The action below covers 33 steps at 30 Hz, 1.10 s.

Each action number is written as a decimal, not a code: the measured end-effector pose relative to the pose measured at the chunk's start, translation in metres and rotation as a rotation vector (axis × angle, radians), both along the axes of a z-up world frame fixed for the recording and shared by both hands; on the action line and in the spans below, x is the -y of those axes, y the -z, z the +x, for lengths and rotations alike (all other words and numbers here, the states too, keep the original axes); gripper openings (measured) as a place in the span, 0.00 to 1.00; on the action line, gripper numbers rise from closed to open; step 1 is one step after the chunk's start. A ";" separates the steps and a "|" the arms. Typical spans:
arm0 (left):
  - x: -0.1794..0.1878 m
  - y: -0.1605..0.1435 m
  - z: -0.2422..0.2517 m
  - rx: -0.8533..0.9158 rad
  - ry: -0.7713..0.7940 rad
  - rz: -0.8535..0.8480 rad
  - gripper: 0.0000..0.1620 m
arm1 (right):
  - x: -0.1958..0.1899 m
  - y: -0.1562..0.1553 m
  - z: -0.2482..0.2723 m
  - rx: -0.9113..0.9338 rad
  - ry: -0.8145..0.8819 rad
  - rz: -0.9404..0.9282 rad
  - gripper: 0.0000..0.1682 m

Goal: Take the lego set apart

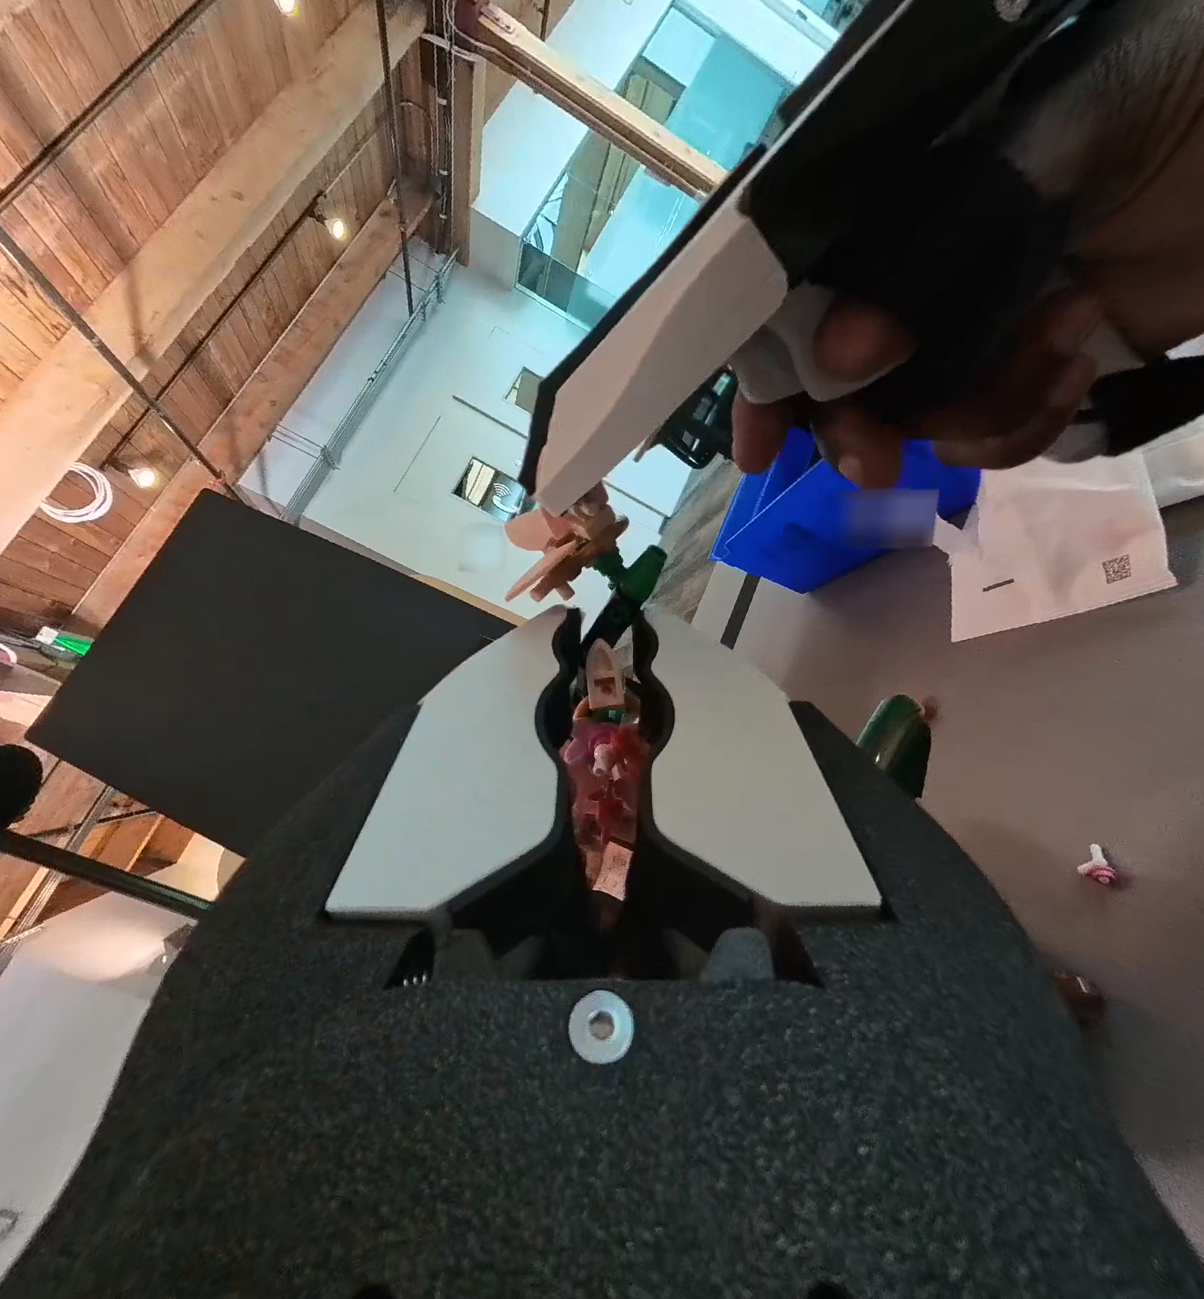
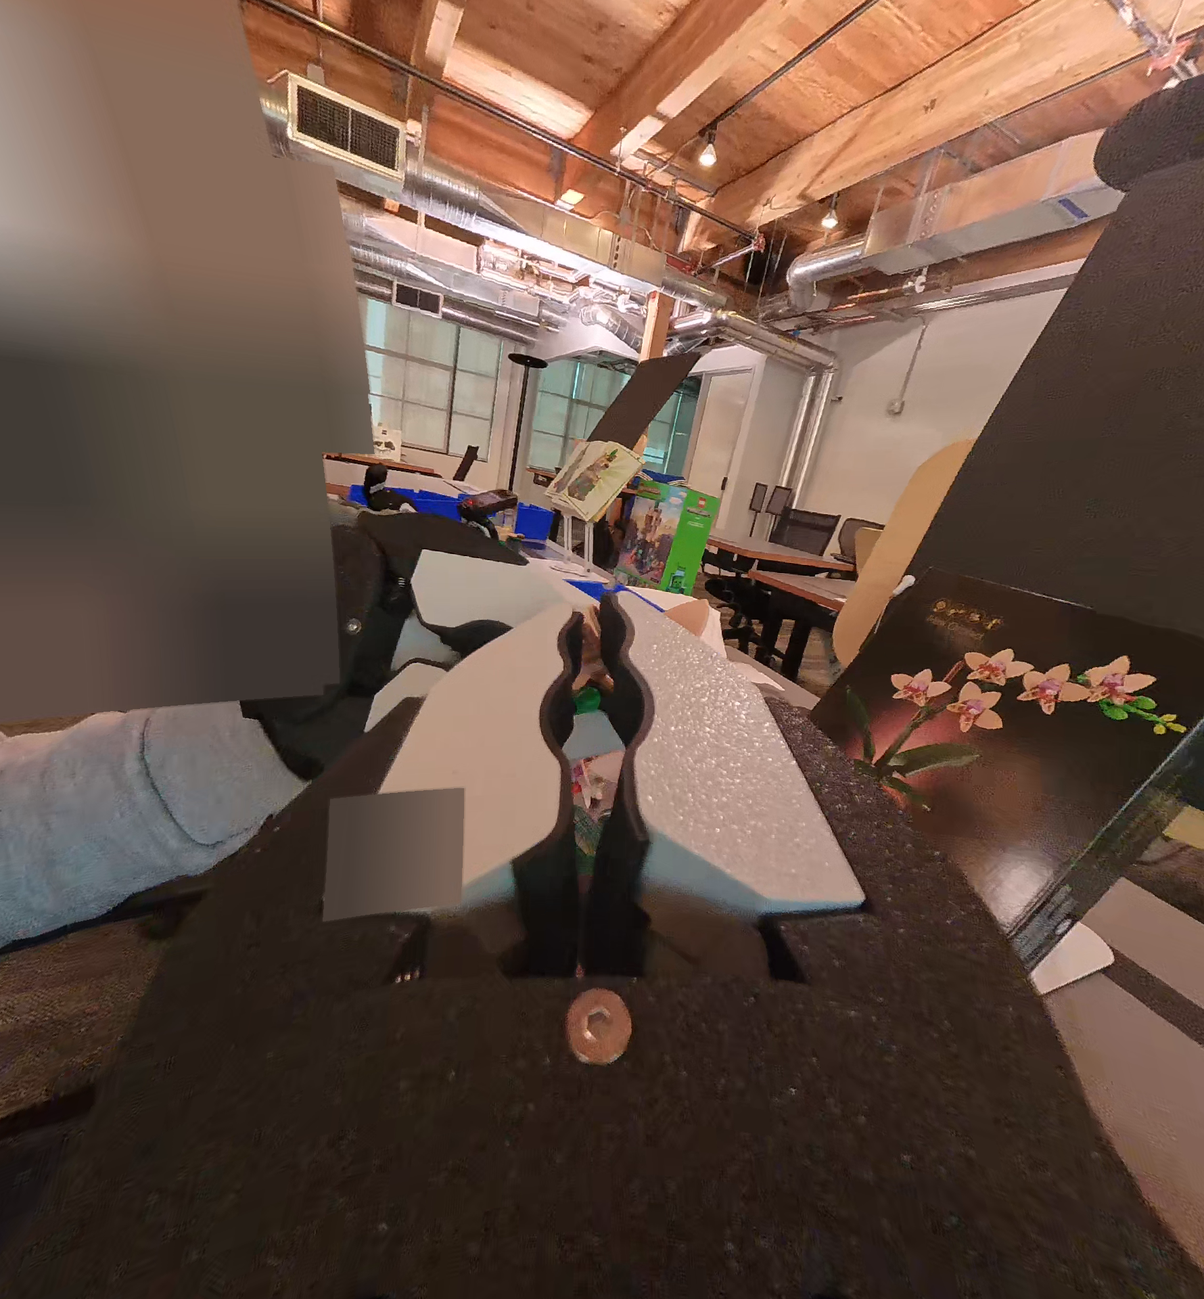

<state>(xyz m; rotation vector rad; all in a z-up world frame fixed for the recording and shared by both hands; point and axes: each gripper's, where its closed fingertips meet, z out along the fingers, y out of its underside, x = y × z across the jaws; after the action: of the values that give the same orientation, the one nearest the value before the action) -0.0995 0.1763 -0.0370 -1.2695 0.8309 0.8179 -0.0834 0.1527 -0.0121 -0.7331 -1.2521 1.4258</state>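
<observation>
The lego set is a small orchid: a green stem [image 1: 629,578] with pale tan flowers and a pink-centred flower [image 1: 603,766]. My left gripper [image 1: 606,625] is shut on the stem, with the pink flower lying between its jaws. My right gripper [image 1: 571,502] comes in from the upper right and is shut on a tan flower [image 1: 557,555] at the stem's tip. In the right wrist view, the right gripper [image 2: 591,618] pinches the tan flower [image 2: 592,654], with green stem [image 2: 588,699] just below it. Both are held up off the grey table [image 1: 1007,1054].
Loose pieces lie on the table: a small pink-white piece [image 1: 1098,868], a dark green piece [image 1: 894,738], a brown piece [image 1: 1077,991]. A blue bin [image 1: 831,520] and white paper bag [image 1: 1056,555] stand behind. A black board [image 1: 255,675] is left. The orchid box [image 2: 1007,738] stands right. Left and right tips are no more than a few centimetres apart.
</observation>
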 end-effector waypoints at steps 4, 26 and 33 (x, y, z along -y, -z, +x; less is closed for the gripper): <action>0.001 -0.001 -0.001 0.029 0.015 0.004 0.08 | 0.001 -0.004 -0.001 -0.009 0.060 0.057 0.03; 0.005 -0.004 -0.009 0.050 -0.006 0.022 0.08 | -0.009 -0.032 0.023 -0.112 0.141 0.084 0.02; 0.005 -0.003 -0.008 0.048 -0.011 0.015 0.09 | -0.008 0.022 0.025 0.112 0.098 0.074 0.02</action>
<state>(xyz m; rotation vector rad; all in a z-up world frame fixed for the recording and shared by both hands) -0.1072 0.1715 -0.0336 -1.2765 0.7790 0.7979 -0.0581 0.1611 -0.0343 -0.8217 -1.3298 1.2674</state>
